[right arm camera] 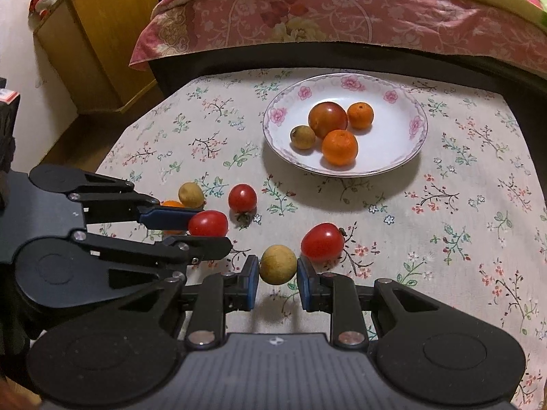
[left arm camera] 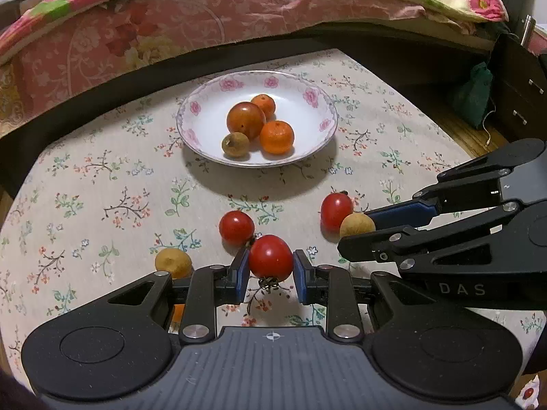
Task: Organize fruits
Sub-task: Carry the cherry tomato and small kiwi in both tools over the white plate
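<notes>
My left gripper (left arm camera: 270, 270) is shut on a red cherry tomato (left arm camera: 270, 257), also seen in the right wrist view (right arm camera: 208, 223). My right gripper (right arm camera: 277, 271) is shut on a tan longan (right arm camera: 278, 264), also seen in the left wrist view (left arm camera: 356, 226). A white floral plate (left arm camera: 205, 126) at the back holds a large reddish fruit (left arm camera: 245, 120), two small oranges (left arm camera: 277, 137) and a longan (left arm camera: 235, 144). Loose on the cloth lie two more tomatoes (left arm camera: 236, 228) (left arm camera: 336, 210), another longan (left arm camera: 173, 262) and a partly hidden orange (right arm camera: 171, 204).
The table has a floral cloth (left arm camera: 102, 177). A bed with pink bedding (left arm camera: 171, 27) runs along the far edge. A wooden cabinet (right arm camera: 102, 34) stands at the far left, dark drawers (left arm camera: 523, 95) at the right.
</notes>
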A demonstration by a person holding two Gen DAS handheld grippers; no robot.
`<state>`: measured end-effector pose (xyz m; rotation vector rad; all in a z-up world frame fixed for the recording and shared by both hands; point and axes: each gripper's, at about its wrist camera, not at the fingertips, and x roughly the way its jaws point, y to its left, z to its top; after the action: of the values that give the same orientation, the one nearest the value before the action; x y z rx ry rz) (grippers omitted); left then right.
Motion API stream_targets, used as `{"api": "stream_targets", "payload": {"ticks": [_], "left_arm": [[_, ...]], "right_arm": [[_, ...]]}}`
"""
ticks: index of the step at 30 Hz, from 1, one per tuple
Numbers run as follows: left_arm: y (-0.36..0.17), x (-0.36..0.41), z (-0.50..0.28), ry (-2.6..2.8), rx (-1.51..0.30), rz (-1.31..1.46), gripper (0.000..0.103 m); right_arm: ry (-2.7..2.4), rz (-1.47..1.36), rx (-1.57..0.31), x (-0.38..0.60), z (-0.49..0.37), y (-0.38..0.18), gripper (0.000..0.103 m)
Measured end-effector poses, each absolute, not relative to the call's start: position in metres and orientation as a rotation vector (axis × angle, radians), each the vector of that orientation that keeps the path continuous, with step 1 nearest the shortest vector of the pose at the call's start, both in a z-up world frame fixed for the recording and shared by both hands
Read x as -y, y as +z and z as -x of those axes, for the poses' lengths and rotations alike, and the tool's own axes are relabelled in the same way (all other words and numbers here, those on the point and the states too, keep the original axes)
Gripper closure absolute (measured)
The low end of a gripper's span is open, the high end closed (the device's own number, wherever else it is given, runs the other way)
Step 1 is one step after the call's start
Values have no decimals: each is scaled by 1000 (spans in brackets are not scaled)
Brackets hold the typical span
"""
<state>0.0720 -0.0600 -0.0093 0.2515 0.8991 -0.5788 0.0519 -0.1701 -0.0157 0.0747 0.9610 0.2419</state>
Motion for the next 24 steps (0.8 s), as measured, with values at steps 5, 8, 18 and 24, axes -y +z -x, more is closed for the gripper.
{"api": "stream_targets", "payload": {"ticks": [5,8,18,24], "left_arm": [[-5,61,-74,-577,-887,-255,69],[-1,63,-78,-573,-874,-259,70],[15,75,-97,-562,-825,-259,70],[19,80,-115,-553,-803,-258,70]], "right_arm": [[236,-80,-954,171,-53,-13,78],[231,-85,-951,172,-54,-11,78],[199,-90,-901,181,-68,6,78],[187,-128,-875,192,-83,10,77]]}}
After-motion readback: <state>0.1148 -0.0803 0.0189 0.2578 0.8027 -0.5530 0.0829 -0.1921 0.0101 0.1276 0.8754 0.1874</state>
